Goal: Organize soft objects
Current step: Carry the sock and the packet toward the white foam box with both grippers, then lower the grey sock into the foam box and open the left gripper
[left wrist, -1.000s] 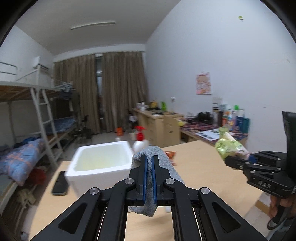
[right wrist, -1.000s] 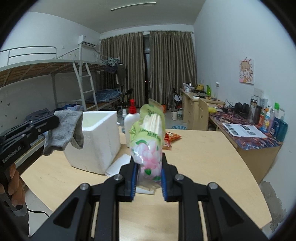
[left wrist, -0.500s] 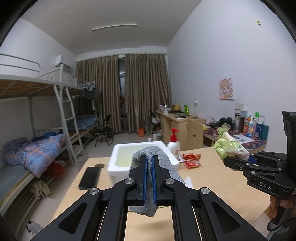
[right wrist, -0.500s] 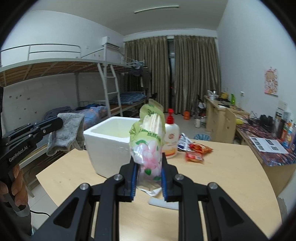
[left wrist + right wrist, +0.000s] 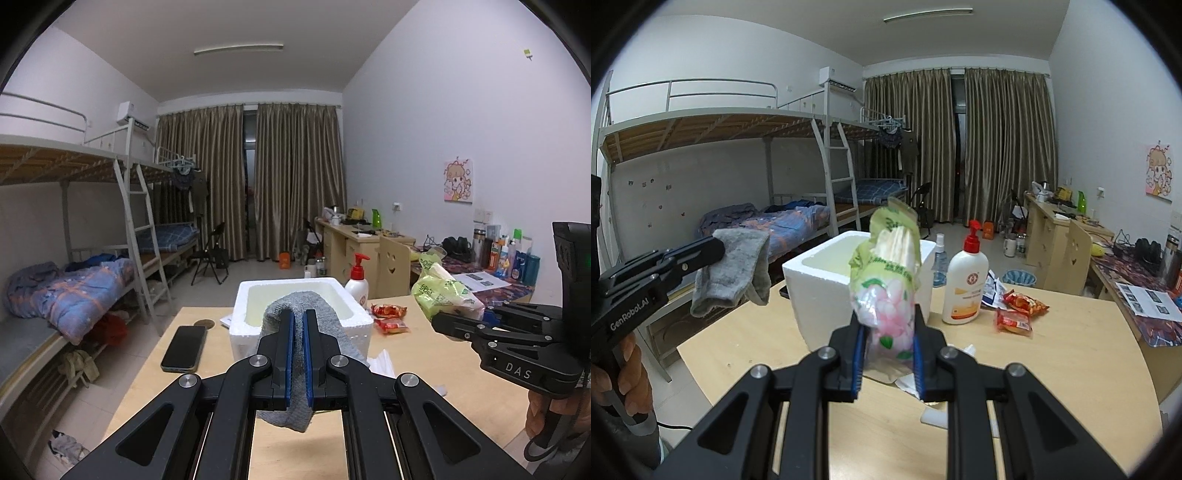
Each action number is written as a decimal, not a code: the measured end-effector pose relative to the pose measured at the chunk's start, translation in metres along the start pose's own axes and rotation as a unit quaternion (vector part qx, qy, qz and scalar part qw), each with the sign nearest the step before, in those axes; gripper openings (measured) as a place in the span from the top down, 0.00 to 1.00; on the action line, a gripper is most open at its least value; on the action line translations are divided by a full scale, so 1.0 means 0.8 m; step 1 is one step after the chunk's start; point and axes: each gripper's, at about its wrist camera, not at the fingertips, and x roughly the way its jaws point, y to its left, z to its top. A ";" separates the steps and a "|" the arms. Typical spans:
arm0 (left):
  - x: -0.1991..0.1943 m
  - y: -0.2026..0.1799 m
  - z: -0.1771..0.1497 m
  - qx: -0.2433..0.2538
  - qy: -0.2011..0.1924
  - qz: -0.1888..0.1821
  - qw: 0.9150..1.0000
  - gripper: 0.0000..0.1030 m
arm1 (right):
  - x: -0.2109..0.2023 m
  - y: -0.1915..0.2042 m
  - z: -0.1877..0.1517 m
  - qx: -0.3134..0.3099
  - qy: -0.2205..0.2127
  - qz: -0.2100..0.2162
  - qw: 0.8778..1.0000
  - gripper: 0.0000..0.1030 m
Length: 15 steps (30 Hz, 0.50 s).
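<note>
My left gripper (image 5: 298,317) is shut on a grey sock (image 5: 325,321) that hangs over its tips, held above the table just before a white foam box (image 5: 295,286). In the right wrist view the sock (image 5: 733,269) hangs left of the box (image 5: 816,291). My right gripper (image 5: 886,325) is shut on a green tissue pack (image 5: 890,280) with pink flowers, held upright above the table in front of the box. In the left wrist view the pack (image 5: 441,291) sits at the right, beside the box.
On the wooden table (image 5: 1071,354) stand a lotion pump bottle (image 5: 966,288), a small spray bottle (image 5: 938,258), red snack packets (image 5: 1015,314) and white paper. A phone (image 5: 184,349) lies left of the box. Bunk beds stand at the left, desks at the right.
Both views have swung left and pulled back, so the box and table now sit lower and more centred. Both grippers keep their hold on the sock and the tissue pack.
</note>
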 end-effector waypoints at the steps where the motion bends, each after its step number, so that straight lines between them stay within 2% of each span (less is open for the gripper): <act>1: -0.001 0.001 -0.001 -0.002 0.000 -0.002 1.000 0.95 | 0.001 -0.001 0.001 -0.001 0.000 0.000 1.000 0.75; 15: 0.015 0.015 0.018 -0.005 -0.017 -0.016 1.000 0.95 | 0.012 0.004 0.010 -0.006 -0.003 -0.003 1.000 0.75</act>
